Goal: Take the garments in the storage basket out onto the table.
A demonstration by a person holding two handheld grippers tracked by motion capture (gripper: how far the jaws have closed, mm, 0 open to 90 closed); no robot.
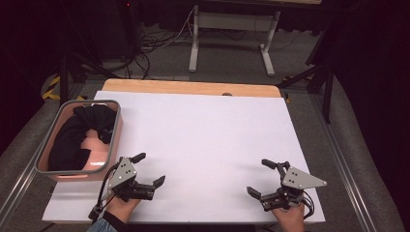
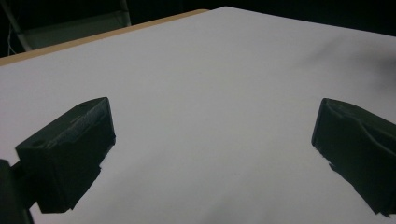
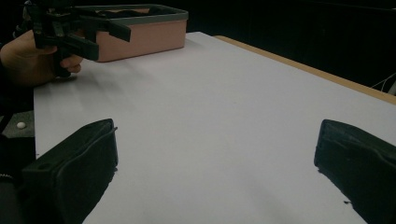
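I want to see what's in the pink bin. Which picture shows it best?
The high view: it looks down into the pink bin, showing the black cloth inside. The right gripper view shows its side wall; the left gripper view faces white board.

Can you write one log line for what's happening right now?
left gripper: open, empty | right gripper: open, empty | black cloth: in pink bin

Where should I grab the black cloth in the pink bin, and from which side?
Probably the bunched fold at the far end of the black cloth, coming from above with the left gripper: it humps highest there, and the pink bin walls block a sideways approach.
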